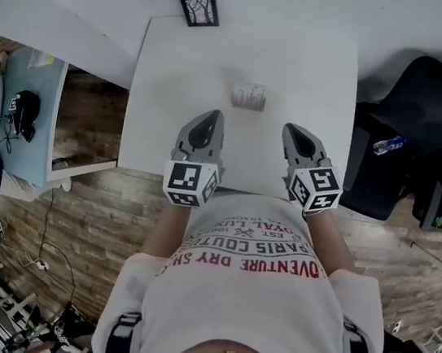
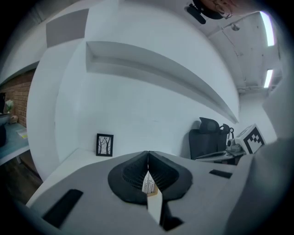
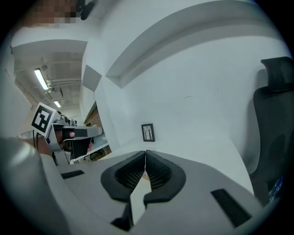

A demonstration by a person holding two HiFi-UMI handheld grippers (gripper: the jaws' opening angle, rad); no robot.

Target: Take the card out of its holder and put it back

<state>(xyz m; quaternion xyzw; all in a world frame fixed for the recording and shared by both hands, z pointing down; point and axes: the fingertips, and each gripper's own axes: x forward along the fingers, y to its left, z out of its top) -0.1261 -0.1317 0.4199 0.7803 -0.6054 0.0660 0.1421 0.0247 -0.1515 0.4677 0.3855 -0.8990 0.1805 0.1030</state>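
Note:
On the white table [image 1: 169, 82] a small card [image 1: 249, 96] with a dark line pattern stands upright in its low holder, at the middle of the tabletop. My left gripper [image 1: 211, 117] and right gripper [image 1: 292, 130] hover near the table's front edge, side by side, both a short way from the card. Both are shut with nothing between their pads. In the left gripper view the jaw tips [image 2: 148, 155] meet, and the card [image 2: 148, 184] shows through the gap below them. In the right gripper view the right gripper [image 3: 145, 155] is also shut and holds nothing.
A small black-framed tree picture [image 1: 200, 10] leans at the table's far left corner against the white wall. A black office chair [image 1: 411, 118] with a water bottle [image 1: 389, 145] stands to the right. A blue desk [image 1: 17, 108] is off to the left.

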